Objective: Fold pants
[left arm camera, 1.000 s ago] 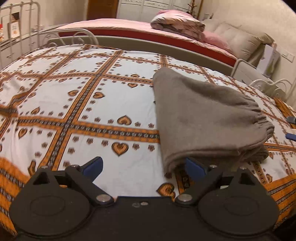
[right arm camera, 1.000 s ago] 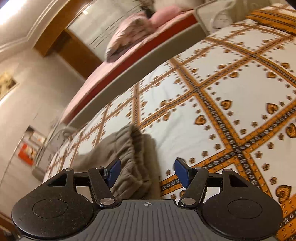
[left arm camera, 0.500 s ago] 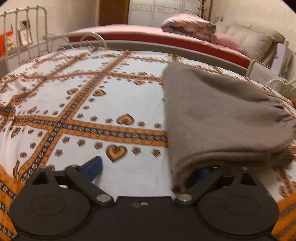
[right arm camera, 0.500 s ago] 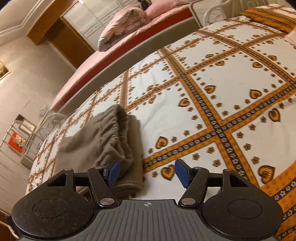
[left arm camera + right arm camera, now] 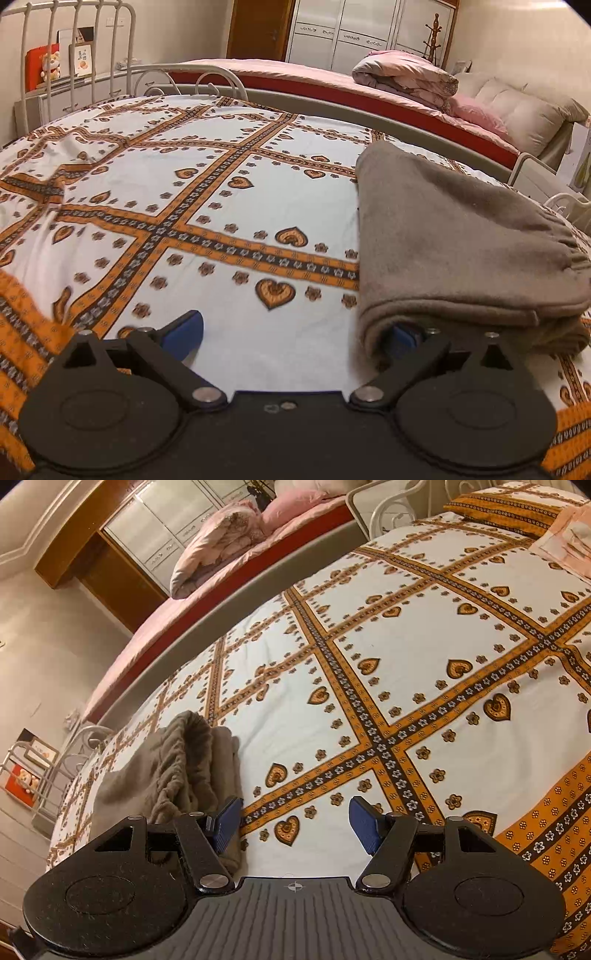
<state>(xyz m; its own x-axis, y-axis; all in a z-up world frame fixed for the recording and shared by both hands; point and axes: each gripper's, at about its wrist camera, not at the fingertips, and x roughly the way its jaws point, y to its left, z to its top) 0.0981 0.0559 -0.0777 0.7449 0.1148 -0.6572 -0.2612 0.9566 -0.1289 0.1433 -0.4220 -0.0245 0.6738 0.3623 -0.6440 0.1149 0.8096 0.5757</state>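
Observation:
The folded grey-brown pants (image 5: pixel 461 236) lie on the heart-patterned bedspread (image 5: pixel 207 192), waistband end to the right. My left gripper (image 5: pixel 295 330) is low at their near edge and wide open: its right finger is tucked under the fold, and its left finger (image 5: pixel 186 326) rests over bare bedspread. In the right wrist view the pants (image 5: pixel 173 768) sit at the lower left. My right gripper (image 5: pixel 295 819) is open, with its left finger (image 5: pixel 227 819) against the pants' right edge and only bedspread (image 5: pixel 424 635) between the fingers.
A second bed (image 5: pixel 332 79) with a pink cover and a rolled quilt (image 5: pixel 406 74) stands beyond the grey footboard. A white metal bedframe (image 5: pixel 74 44) is at the far left. An orange pillow (image 5: pixel 509 506) and pink cloth (image 5: pixel 569 535) lie at the bed's far right.
My left gripper sank toward the pants and its right finger slid under their near edge. My right gripper shifted right, so the pants now lie beside its left finger.

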